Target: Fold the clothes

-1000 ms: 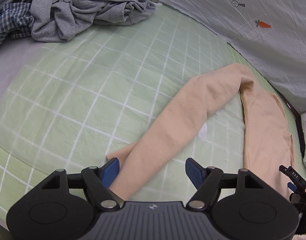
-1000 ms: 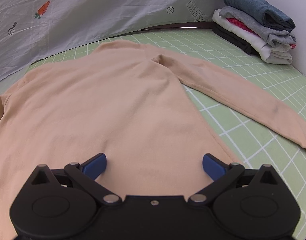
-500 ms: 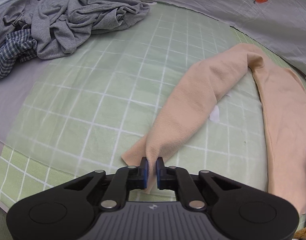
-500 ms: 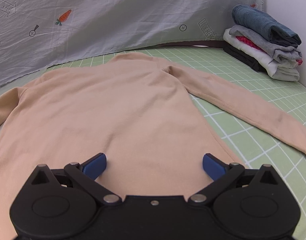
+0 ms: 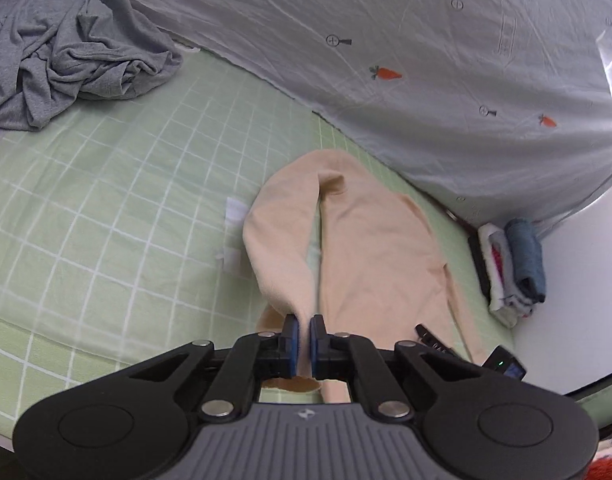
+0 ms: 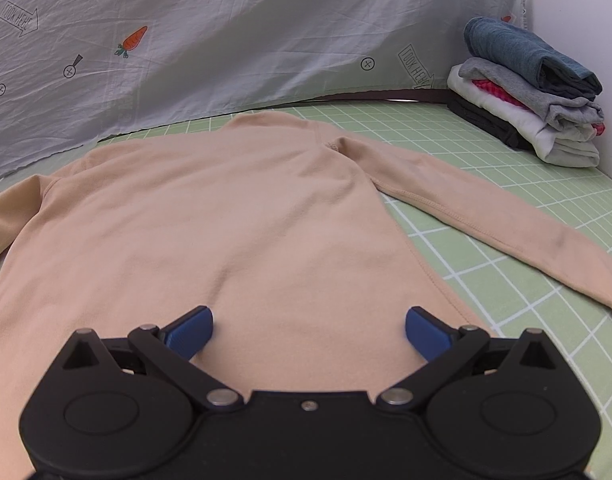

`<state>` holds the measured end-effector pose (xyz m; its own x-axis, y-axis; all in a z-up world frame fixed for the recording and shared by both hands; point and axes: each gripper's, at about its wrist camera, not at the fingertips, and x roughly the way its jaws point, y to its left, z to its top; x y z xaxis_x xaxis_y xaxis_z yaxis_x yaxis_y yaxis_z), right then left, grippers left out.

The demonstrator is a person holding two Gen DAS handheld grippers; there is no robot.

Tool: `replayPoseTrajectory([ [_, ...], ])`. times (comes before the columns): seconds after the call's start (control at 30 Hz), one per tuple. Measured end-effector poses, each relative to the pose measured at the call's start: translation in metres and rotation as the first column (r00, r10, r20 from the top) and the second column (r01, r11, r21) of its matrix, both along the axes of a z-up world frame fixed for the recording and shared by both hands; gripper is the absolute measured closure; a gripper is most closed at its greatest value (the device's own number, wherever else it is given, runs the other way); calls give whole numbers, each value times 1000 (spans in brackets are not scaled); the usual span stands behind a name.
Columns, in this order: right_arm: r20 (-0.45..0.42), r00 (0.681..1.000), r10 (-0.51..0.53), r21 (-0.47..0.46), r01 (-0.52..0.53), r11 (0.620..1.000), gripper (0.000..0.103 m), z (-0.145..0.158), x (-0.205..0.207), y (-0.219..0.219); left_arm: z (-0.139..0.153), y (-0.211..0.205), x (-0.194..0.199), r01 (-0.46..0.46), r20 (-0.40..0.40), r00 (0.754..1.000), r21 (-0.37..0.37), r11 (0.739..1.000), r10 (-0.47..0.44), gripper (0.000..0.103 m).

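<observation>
A beige long-sleeved top [image 6: 242, 216] lies spread flat on the green checked sheet [image 6: 525, 208], neck toward the far side. Its left sleeve [image 5: 282, 248] is lifted off the sheet in an arch, the cuff end pinched between the blue pads of the left gripper [image 5: 302, 338], whose jaws are closed to a narrow slit on the cloth. The right gripper [image 6: 307, 330] hangs over the near hem with jaws wide apart, nothing between them. The right sleeve [image 6: 485, 220] stretches flat toward the near right. At the far right corner stands a stack of folded clothes [image 6: 529, 92]. A crumpled grey pile [image 5: 70, 60] lies at the far left. A grey carrot-print sheet [image 6: 226, 40] hangs along the far side.
</observation>
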<state>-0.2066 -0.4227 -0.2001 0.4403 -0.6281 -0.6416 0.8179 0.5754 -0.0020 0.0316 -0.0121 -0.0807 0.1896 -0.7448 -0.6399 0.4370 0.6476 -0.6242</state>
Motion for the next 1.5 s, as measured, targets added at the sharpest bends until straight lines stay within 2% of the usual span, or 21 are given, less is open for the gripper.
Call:
replayPoseTrajectory([
  [0.03, 0, 1000, 0, 0, 0, 1000, 0, 0, 0, 0, 1, 6, 5, -36, -9, 999, -19, 999, 36, 97],
  [0.1, 0, 1000, 1, 0, -1, 1000, 0, 0, 0, 0, -6, 16, 18, -138, 11, 990, 80, 987, 138, 97],
  [0.2, 0, 1000, 2, 0, -2, 1000, 0, 0, 0, 0, -31, 37, 47, -346, 48, 937, 276, 897, 347, 95],
  [0.27, 0, 1000, 2, 0, -2, 1000, 0, 0, 0, 0, -42, 45, 56, -403, 51, 911, 324, 856, 409, 95],
  [0.3, 0, 1000, 2, 0, -2, 1000, 0, 0, 0, 0, -47, 49, 59, -426, 52, 899, 343, 837, 436, 89],
  [0.37, 0, 1000, 3, 0, -3, 1000, 0, 0, -1, 0, -49, 54, 57, -436, 54, 894, 329, 838, 444, 70],
  [0.43, 0, 1000, 3, 0, -3, 1000, 0, 0, -1, 0, -52, 54, 52, -420, 50, 903, 316, 851, 427, 44],
  [0.53, 0, 1000, 3, 0, -3, 1000, 0, 0, -1, 0, -61, 51, 45, -374, 19, 922, 297, 878, 386, 40],
  [0.7, 0, 1000, 4, 1, -4, 1000, 0, 0, -1, 0, -75, 44, 40, -376, -36, 919, 221, 900, 392, 35],
  [0.8, 0, 1000, 4, 1, -4, 1000, 0, 0, 0, 0, -81, 38, 45, -388, -54, 913, 194, 901, 405, 35],
  [0.87, 0, 1000, 4, 1, -4, 1000, 0, 0, 0, 0, -83, 34, 49, -398, -53, 908, 192, 897, 415, 44],
  [0.9, 0, 1000, 4, 1, -4, 1000, 0, 0, 0, 0, -83, 32, 51, -401, -45, 908, 205, 893, 418, 65],
  [0.93, 0, 1000, 4, 1, -4, 1000, 0, 0, 0, 0, -82, 30, 53, -402, -36, 907, 223, 888, 420, 94],
  [1.07, 0, 1000, 4, 1, -4, 1000, 0, 0, 0, 0, -60, 36, 53, -409, -1, 909, 190, 892, 417, 98],
  [1.13, 0, 1000, 4, 2, -4, 1000, 0, 0, 0, 0, -40, 46, 50, -437, -14, 897, 112, 893, 441, 98],
  [1.2, 0, 1000, 4, 2, -4, 1000, 0, 0, 0, 0, -22, 60, 48, -480, -52, 876, 10, 877, 480, 98],
  [1.27, 0, 1000, 4, 2, -4, 1000, 0, 0, 0, 0, -9, 68, 45, -512, -61, 859, -42, 858, 509, 98],
  [1.33, 0, 1000, 4, 2, -4, 1000, 0, 0, 0, 0, -7, 65, 45, -501, 0, 866, 11, 865, 501, 97],
  [1.4, 0, 1000, 5, 3, -5, 1000, 0, 0, 0, 0, -23, 53, 47, -479, 56, 877, 179, 859, 477, 95],
  [1.47, 0, 1000, 5, 3, -5, 1000, 0, 0, 0, 0, -55, 48, 52, -442, 16, 885, 343, 829, 465, 91],
  [1.5, 0, 1000, 4, 3, -4, 1000, 0, 0, 0, 0, -67, 47, 52, -416, -4, 891, 390, 821, 454, 90],
])
